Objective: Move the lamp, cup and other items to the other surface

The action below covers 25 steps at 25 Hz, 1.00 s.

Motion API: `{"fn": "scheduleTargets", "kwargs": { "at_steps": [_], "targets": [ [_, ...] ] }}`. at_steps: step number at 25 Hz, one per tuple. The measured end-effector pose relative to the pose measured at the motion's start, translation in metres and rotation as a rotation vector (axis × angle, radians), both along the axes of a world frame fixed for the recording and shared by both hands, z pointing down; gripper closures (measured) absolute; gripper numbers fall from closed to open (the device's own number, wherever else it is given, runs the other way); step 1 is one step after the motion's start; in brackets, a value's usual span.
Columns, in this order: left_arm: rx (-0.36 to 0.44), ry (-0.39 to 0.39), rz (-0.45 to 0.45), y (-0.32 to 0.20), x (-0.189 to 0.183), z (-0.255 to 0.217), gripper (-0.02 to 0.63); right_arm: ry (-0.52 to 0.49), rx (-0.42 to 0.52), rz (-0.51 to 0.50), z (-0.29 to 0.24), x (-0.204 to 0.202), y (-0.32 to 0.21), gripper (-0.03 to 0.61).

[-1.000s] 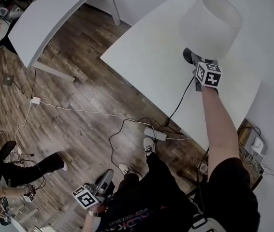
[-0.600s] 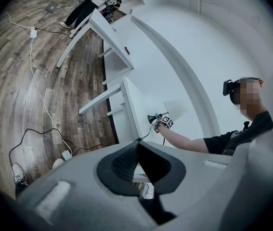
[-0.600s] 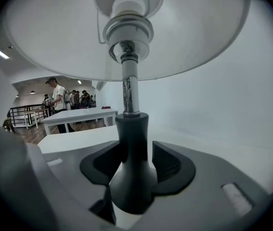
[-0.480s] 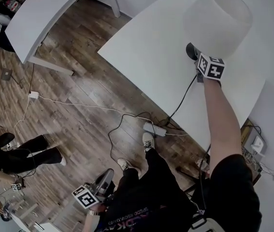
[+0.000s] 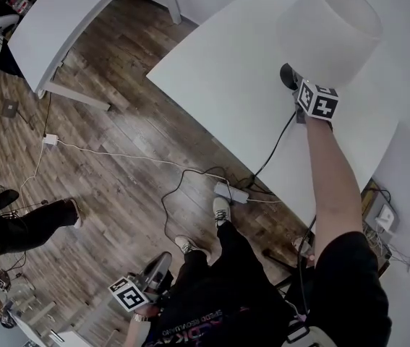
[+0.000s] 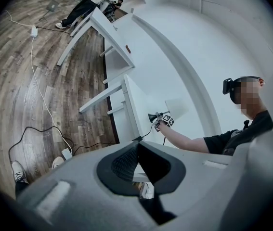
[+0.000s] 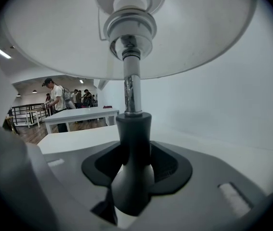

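From the head view, the lamp (image 5: 331,27) stands on the white table (image 5: 226,85), near its far side. It has a big, pale shade shaped like a bucket turned upside down. Its black cord (image 5: 270,154) runs off the table edge and down to the wood floor (image 5: 118,172). The right gripper (image 5: 293,85) reaches in under the shade, right at the lamp's foot. The left gripper (image 5: 160,262) hangs low by the person's leg, well away from the table.

In the left gripper view, the two dark pads meet at their tips – the jaws are closed and hold nothing. Far off, the lamp sits on the table with the other gripper at it.

In the right gripper view, the lamp is very close. The shade (image 7: 199,37) spreads wide above. A shiny metal pole (image 7: 132,93) comes down from it into a dark base (image 7: 132,177) that is thin at the top and gets fatter lower down. The jaws have just been closing – the base stands between them, and a pad lies against it on each side.
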<state>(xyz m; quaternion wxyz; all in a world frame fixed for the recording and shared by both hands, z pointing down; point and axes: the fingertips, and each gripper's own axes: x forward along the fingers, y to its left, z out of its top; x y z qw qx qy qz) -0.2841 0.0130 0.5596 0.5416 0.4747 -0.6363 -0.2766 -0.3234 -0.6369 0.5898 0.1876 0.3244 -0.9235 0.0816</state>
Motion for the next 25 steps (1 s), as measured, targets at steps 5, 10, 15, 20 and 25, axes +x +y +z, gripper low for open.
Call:
{"fn": "scheduleTargets", "kwargs": {
  "at_steps": [5, 10, 15, 20, 25],
  "targets": [
    [0.003, 0.0, -0.014, 0.004, 0.0, -0.001, 0.616, -0.001, 0.01, 0.005, -0.003, 0.0, 0.007, 0.414],
    [0.01, -0.004, -0.011, 0.007, 0.003, 0.0, 0.617, -0.018, 0.032, -0.018, -0.01, -0.002, 0.019, 0.414],
    [0.017, -0.003, 0.005, 0.004, 0.004, 0.0, 0.615, -0.055, 0.041, -0.049, -0.019, -0.01, 0.029, 0.416],
    [0.031, -0.01, 0.009, 0.011, -0.003, 0.001, 0.616, -0.067, 0.063, -0.045, -0.035, -0.012, 0.04, 0.414],
    [0.055, -0.014, 0.029, 0.018, -0.008, -0.004, 0.617, -0.076, 0.077, -0.051, -0.054, -0.011, 0.058, 0.414]
  ]
}}
